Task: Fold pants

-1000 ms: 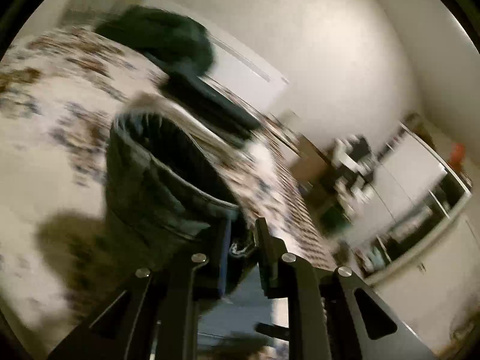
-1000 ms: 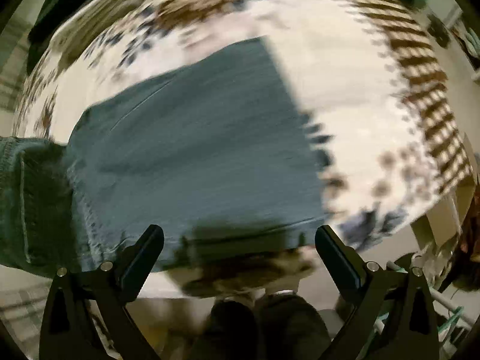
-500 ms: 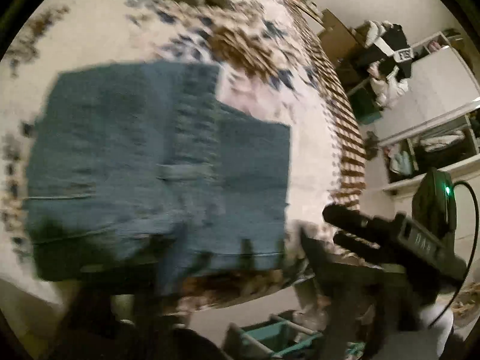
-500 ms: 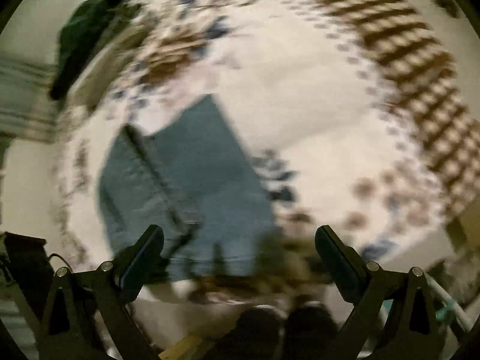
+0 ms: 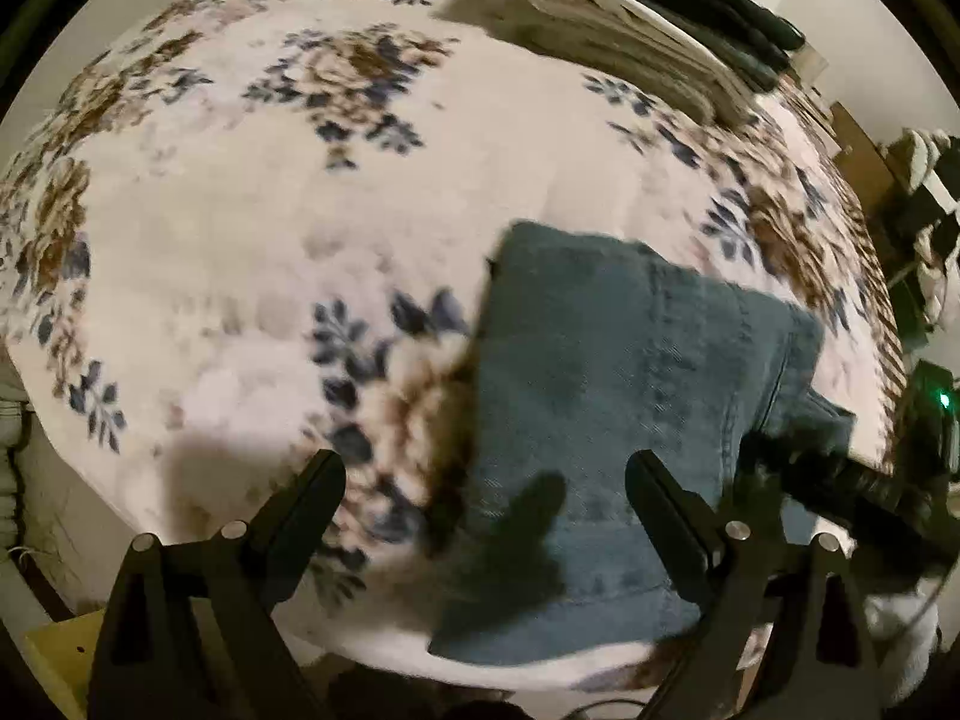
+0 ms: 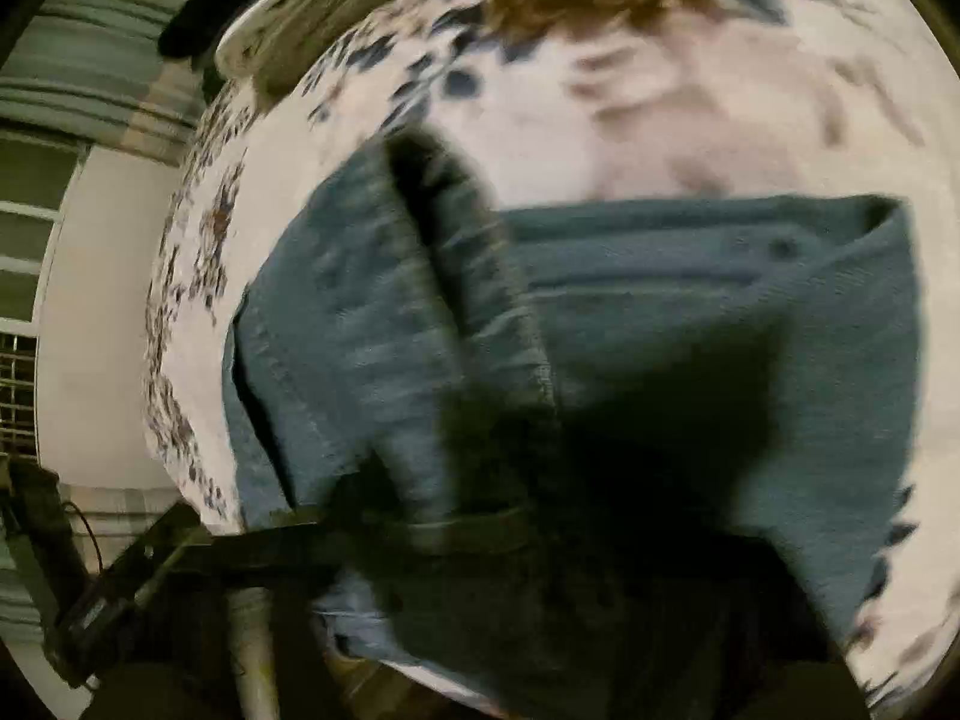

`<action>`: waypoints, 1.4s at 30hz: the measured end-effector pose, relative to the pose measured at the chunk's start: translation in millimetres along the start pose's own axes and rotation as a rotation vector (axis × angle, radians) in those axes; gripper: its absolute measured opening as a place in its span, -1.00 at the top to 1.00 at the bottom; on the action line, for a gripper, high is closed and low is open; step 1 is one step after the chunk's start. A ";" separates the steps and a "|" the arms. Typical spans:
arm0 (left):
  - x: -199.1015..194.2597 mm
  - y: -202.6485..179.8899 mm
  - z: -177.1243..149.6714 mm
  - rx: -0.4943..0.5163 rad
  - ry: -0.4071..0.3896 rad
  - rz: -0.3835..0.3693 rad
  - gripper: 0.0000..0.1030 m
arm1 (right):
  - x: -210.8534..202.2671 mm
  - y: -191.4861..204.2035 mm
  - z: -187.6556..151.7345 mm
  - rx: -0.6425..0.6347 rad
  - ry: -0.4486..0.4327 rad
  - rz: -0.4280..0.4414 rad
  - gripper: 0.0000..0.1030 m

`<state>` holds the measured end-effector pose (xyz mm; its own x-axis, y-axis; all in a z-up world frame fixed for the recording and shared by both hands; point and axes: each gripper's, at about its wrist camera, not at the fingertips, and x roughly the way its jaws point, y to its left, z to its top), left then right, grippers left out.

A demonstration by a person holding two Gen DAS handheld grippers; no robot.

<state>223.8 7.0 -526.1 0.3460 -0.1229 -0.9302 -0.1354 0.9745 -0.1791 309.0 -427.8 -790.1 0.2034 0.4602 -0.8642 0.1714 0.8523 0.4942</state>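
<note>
Blue denim pants [image 5: 606,408] lie folded in a compact rectangle on the floral bedspread [image 5: 252,228] near the bed's front edge. My left gripper [image 5: 483,480] is open and empty, hovering above the pants' left edge. In the right wrist view the pants [image 6: 690,300] fill the frame, very close and blurred. My right gripper's fingers are lost in dark blur at the bottom, so its state is unclear. In the left wrist view the right gripper's body [image 5: 852,480] reaches over the pants' right side.
A stack of folded light and dark laundry [image 5: 648,30] lies at the far side of the bed. Shelves and furniture [image 5: 924,192] stand to the right. A wall and window blinds [image 6: 72,120] show left in the right wrist view.
My left gripper let go of the pants and pulled back, now open above the bed. The right gripper dropped close onto the folded pants and its fingers went out of clear sight.
</note>
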 end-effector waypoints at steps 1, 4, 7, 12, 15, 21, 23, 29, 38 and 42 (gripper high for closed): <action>-0.7 4.5 -1.3 -0.008 -0.006 0.005 -0.85 | 0.5 4.5 -1.9 -0.004 -0.010 -0.020 0.08; 1.2 8.5 0.9 -0.026 -0.003 0.004 -0.85 | -5.3 9.2 -10.8 0.007 -0.059 -0.037 0.49; -4.1 3.4 5.3 -0.026 -0.009 -0.016 -0.85 | -37.8 6.5 -20.1 0.057 -0.123 0.021 0.70; -15.3 -13.5 9.7 -0.003 -0.014 -0.072 -0.85 | -115.0 -4.3 -42.6 0.075 -0.231 -0.051 0.71; -11.0 -29.3 11.7 0.004 -0.002 -0.119 -0.85 | -158.5 -37.2 -52.0 0.134 -0.282 -0.097 0.71; 20.9 -70.6 13.4 0.036 0.070 -0.212 -0.85 | -198.2 -135.2 -64.6 0.265 -0.284 -0.146 0.78; 36.4 -83.9 16.5 0.054 0.092 -0.222 -0.85 | -186.5 -151.8 -62.6 0.269 -0.243 -0.158 0.78; 70.0 -101.5 43.4 0.099 0.127 -0.209 -0.85 | -164.4 -168.0 -44.4 0.286 -0.151 -0.109 0.18; 125.8 -93.1 85.5 0.044 0.184 -0.208 -0.88 | -113.9 -187.4 -0.9 0.400 -0.160 0.154 0.39; 143.3 -90.4 88.1 0.046 0.208 -0.225 -0.99 | -111.9 -180.8 6.9 0.371 -0.188 -0.010 0.58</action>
<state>367.4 -82.2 -615.0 0.1647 -0.3672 -0.9154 -0.0332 0.9255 -0.3772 261.9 -635.1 -782.1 0.3665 0.3699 -0.8537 0.5034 0.6929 0.5163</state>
